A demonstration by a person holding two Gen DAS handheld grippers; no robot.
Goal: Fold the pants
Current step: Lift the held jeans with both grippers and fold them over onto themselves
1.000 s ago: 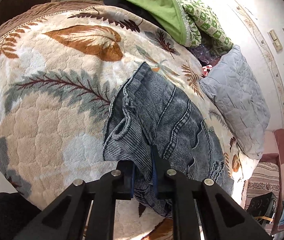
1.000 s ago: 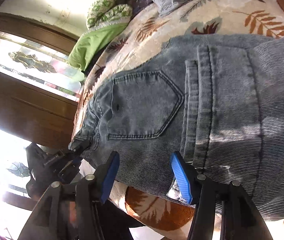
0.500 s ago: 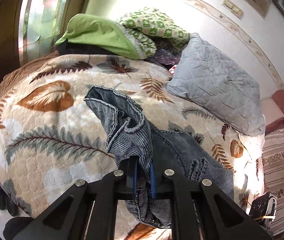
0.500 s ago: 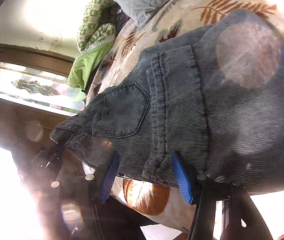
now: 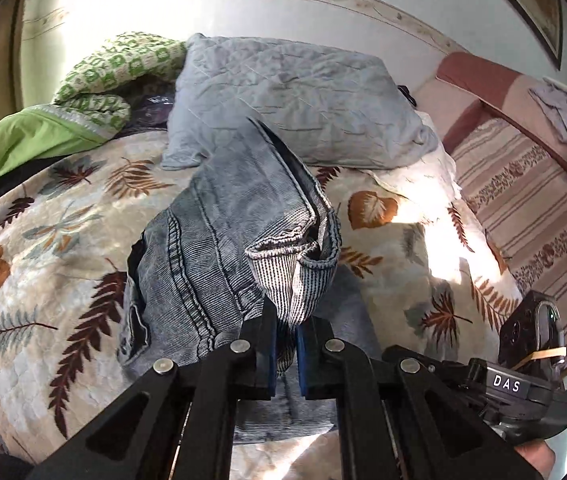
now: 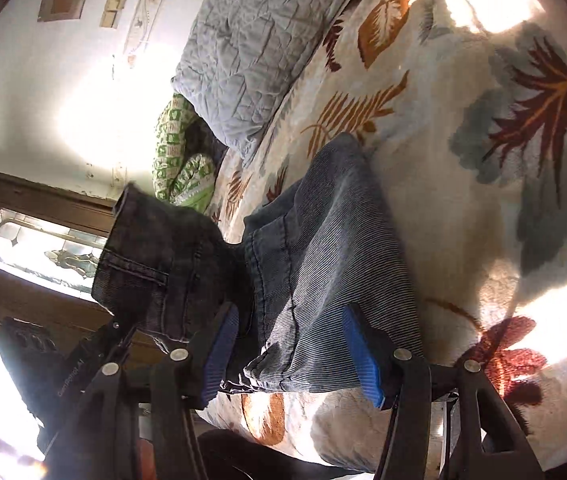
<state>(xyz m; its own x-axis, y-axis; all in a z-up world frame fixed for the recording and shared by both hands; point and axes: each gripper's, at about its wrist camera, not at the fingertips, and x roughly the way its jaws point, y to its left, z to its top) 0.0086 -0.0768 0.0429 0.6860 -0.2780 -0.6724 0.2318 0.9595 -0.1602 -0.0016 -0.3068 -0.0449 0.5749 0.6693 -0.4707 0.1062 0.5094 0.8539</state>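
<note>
Left gripper (image 5: 285,350), pinching grey-blue denim pants (image 5: 219,248) at the hem, had swung them up & over since a sec ago; fold underway. Right gripper (image 6: 291,354) spread, denim lying between, on leaf-print bed quilt (image 6: 463,208).

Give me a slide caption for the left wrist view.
Left gripper pinches a raised fold of grey jeans above the leaf-print blanket.

White letters "DAS" stand on the right gripper (image 5: 515,390). Small letters on the left gripper (image 6: 71,376) look too blurry to read.
</note>
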